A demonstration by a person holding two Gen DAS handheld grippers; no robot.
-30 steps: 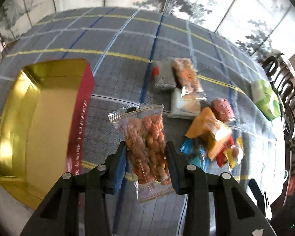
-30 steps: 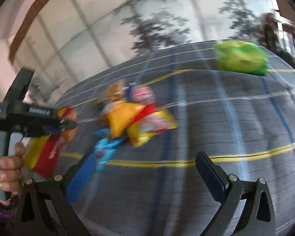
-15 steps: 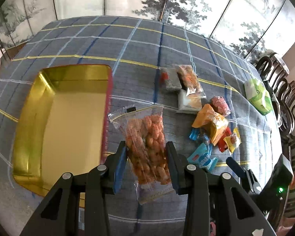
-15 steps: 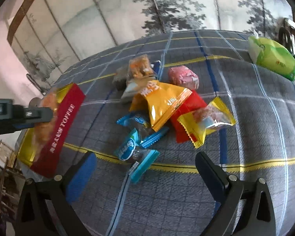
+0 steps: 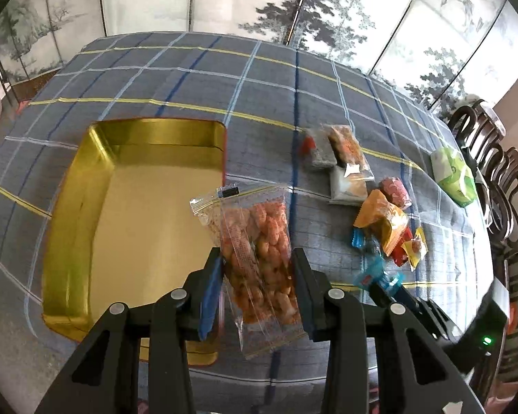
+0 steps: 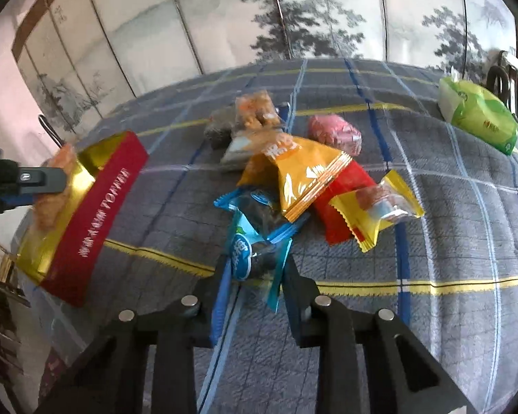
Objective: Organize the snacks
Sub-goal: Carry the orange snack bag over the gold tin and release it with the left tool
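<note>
Your left gripper [image 5: 257,284] has its fingers clamped on the lower half of a clear zip bag of orange snacks [image 5: 255,241], held up in the air near the right rim of the gold tin [image 5: 69,227]. Your right gripper [image 6: 253,284] has its fingers drawn in around a blue wrapped candy [image 6: 250,253] at the near edge of the snack pile; they look closed on it, though I cannot tell how firm the hold is.

Biggest risk: the zip bag hangs beside the tin's right wall rather than clearly over the floor. Let go from there and it may straddle the rim and tip out onto the checked tablecloth [image 5: 190,79]. Carry it further over the tin first.

Next, the bag itself is slick film over loose pieces, and its top flops free above the fingers. A quick swing could let it slide through the pads, or swing into the rim.

On the right side, the candy lies partly under the orange packet [image 6: 300,172], which overlaps a red packet [image 6: 345,186] and touches a yellow one [image 6: 376,207]. Pulling up sharply may drag those along or scatter them.

Smallest worry: the candy's crimped ends are thin, so if only a tail is pinched it may twist out mid-carry.

Both grippers heading for one tin could also bump each other.
</note>
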